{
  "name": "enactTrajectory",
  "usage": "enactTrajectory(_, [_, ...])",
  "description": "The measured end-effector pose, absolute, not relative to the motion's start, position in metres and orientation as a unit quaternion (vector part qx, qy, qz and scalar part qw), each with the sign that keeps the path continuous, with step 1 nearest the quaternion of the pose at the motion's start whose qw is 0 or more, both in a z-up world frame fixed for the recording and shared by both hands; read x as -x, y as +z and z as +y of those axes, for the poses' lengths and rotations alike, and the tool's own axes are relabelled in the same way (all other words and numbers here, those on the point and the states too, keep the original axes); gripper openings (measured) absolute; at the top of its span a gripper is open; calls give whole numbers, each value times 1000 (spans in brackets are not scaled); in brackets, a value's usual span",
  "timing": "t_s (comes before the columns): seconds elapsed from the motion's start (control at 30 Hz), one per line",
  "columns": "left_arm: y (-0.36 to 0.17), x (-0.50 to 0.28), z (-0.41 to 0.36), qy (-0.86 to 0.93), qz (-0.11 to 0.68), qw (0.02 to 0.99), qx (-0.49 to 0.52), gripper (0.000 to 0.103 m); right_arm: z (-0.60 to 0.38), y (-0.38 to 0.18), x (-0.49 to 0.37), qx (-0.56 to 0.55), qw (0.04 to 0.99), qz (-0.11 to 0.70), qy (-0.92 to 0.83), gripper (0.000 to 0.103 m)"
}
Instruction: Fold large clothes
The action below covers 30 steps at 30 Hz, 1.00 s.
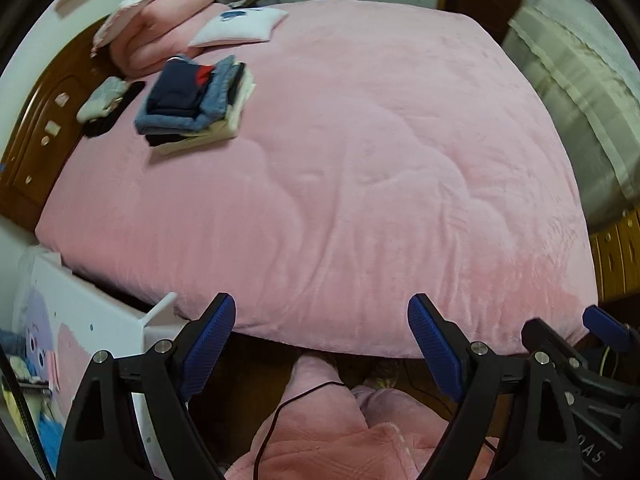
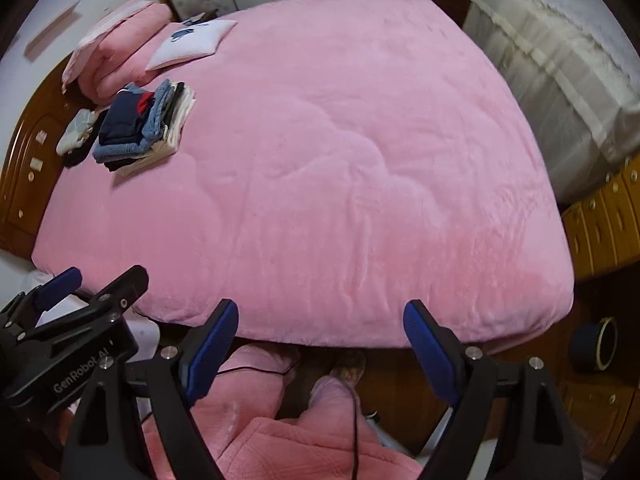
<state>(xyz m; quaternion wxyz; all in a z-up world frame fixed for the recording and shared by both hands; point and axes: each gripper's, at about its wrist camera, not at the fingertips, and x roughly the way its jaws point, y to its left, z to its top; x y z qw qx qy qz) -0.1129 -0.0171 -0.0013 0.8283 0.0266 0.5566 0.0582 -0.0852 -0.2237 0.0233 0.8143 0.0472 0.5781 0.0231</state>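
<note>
The left gripper (image 1: 322, 344) is held with its blue pads (image 1: 212, 344) wide apart, and nothing is caught between them. The right gripper (image 2: 320, 346) is likewise spread, its pads (image 2: 212, 350) empty. Both are pointed steeply down over the near edge of the bed (image 1: 340, 184), side by side; the right gripper is seen at the right edge of the left wrist view (image 1: 592, 356), and the left gripper at the left edge of the right wrist view (image 2: 68, 320).

Below the grippers, in front of the bed, pink trouser legs (image 1: 332, 432) of the person are seen, with a thin black cable (image 1: 276, 416) run across them.

The bed is covered by a pink blanket (image 2: 320, 184), spread flat and bare over most of its surface. A stack of folded clothes (image 1: 196, 104) is placed at the far left corner of the bed: a navy piece on top, denim beneath, pale pieces lowest. Just left of the stack, by the wooden headboard (image 1: 36, 136), a small grey and black bundle (image 1: 106, 104) is laid. Beyond the stack, a folded pink quilt (image 1: 160, 32) and a white pillow (image 1: 240, 24) are set. To the right of the bed a white curtain (image 1: 580, 92) is hung.
</note>
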Motion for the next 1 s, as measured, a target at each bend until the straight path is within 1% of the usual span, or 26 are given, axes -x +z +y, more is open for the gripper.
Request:
enactTrajectory(0.2, [-8,120,-16,64,555,829,-30,87,-223,15,88,-45,808,587,18,87])
enactTrajectory(0.33, [-12,118,-20,55,563,824,-26,87,-226,20,92,-39,815,578,8,93])
enactTrajectory(0.6, [-23,113,-31,38,570,820,-19,87,-231,22,93,-9,827,562,-9,94])
enactTrajectory(1.0, [-29,99,-38,32,562,826,-31,87,-246,6,79,-26,819,572,-26,94])
